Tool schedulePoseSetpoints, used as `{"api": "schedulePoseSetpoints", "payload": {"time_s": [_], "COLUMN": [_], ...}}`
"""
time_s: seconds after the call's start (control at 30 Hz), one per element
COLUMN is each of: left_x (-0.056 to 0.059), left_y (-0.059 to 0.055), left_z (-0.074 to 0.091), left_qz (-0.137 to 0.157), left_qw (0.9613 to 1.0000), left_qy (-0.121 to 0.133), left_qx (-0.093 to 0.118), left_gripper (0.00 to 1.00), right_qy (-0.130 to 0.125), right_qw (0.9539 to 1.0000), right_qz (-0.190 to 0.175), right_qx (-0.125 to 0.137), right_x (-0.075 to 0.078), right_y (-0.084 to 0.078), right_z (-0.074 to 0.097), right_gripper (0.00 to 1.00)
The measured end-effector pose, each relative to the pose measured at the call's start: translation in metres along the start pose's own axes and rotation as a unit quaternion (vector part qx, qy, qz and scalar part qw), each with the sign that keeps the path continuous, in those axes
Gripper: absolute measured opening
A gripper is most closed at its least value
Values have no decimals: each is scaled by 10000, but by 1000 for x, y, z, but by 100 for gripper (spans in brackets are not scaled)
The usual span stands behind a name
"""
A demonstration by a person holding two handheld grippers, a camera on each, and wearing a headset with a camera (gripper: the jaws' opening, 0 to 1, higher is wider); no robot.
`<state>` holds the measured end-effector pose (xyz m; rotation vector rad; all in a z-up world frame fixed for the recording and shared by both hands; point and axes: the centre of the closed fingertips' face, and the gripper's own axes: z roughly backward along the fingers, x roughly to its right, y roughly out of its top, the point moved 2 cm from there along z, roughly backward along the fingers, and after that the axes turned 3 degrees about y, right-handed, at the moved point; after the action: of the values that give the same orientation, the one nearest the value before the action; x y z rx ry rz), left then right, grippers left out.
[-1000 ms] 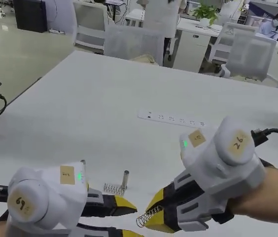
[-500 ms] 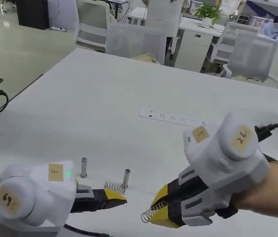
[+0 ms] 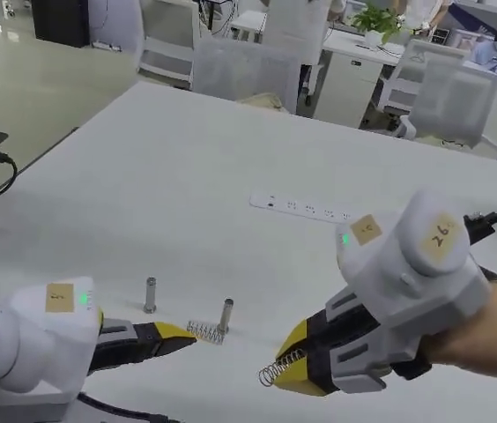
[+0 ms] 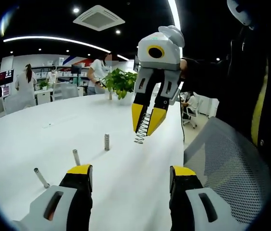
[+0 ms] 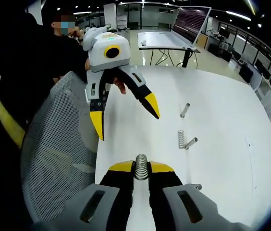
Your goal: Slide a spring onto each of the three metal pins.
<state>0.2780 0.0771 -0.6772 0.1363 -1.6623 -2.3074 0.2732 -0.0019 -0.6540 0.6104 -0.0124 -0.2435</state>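
The spring (image 3: 275, 368) to go on next is pinched in the right gripper (image 3: 291, 359), which is closed tight on one end of it. The rest of the spring pokes out past the yellow tips toward 8 o'clock in the head view, up off the white surface (image 3: 231, 176). It leans a lot, more lying than standing. The closest pin (image 3: 226, 315) is near, at about 10 o'clock from the spring's free end, and it stands straight up. So I think the spring must be tipped until it points down, then lined up over the top of that pin. Another spring (image 3: 203, 331) looks to lie flat on the surface, just beside the foot of that pin. A second pin (image 3: 150, 295) stands at 9 o'clock from the first, with nothing on it. The left gripper (image 4: 131, 171) is wide open and holds nothing. Its tips are closer to the pins, but the right one has the spring.
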Motion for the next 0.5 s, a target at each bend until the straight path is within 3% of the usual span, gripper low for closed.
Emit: {"api": "schedulePoseSetpoints", "payload": {"time_s": [0.5], "left_x": [-6], "left_y": [-7], "left_z": [17], "left_qz": [214], "left_qw": [9995], "left_qy": [203], "left_qx": [131], "left_gripper": [71], "right_qy": [-60], "right_qw": [9998], "right_qz": [1], "right_qx": [-179], "right_x": [8], "right_y": [0], "right_z": [4], "right_gripper": [8]}}
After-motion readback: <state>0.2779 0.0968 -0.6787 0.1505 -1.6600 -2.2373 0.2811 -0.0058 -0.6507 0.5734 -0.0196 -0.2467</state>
